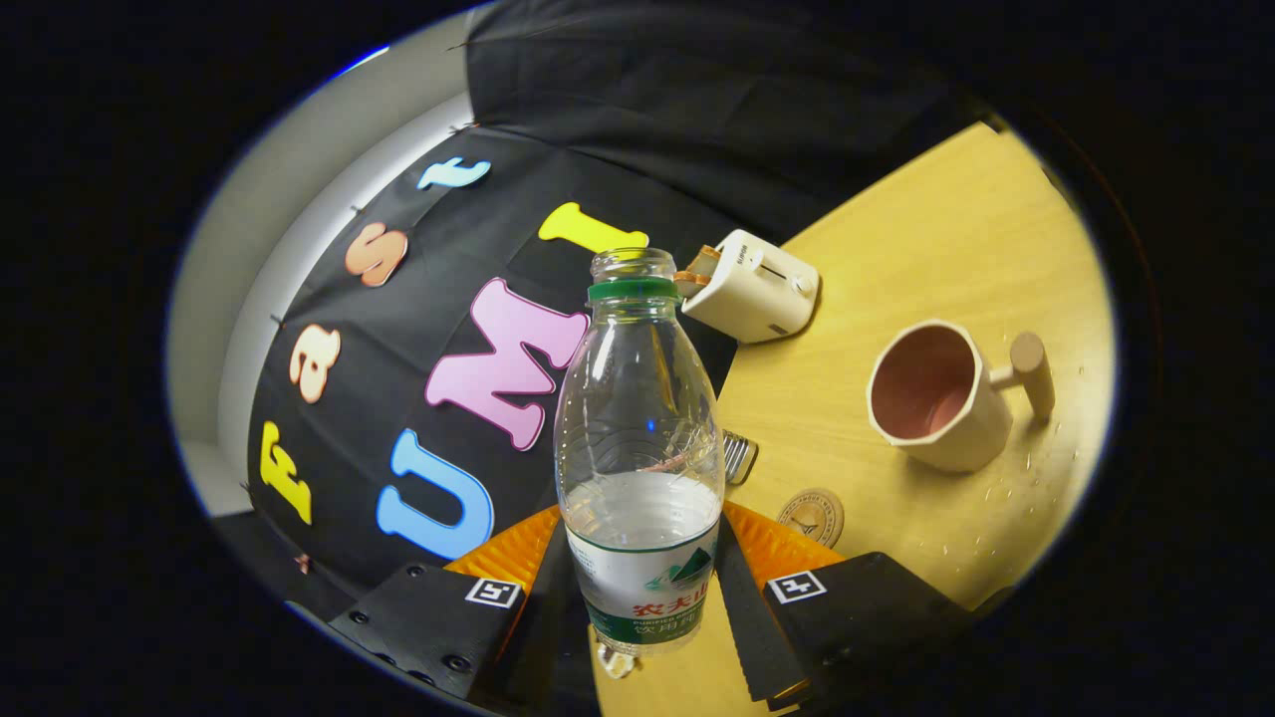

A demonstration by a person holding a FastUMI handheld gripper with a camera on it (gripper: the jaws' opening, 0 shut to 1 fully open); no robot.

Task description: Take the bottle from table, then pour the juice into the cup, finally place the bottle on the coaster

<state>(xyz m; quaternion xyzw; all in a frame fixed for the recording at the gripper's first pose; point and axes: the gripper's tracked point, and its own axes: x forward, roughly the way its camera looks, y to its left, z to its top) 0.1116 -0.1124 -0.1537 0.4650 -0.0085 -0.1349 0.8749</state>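
**Bottle pinched, tilted over the table**

The gripper (642, 588) pinches the clear ribbed plastic bottle (639, 448) at its label, both fingers pressed to its sides. The cap is off; clear liquid fills the lower part. At about two o'clock from the bottle lies a faceted cup (941, 398) with a peg handle. The round coaster (812, 516), possibly cork, sits at three o'clock on the smooth wooden table (946, 229). A boxy toaster (754, 287) stands at one o'clock.
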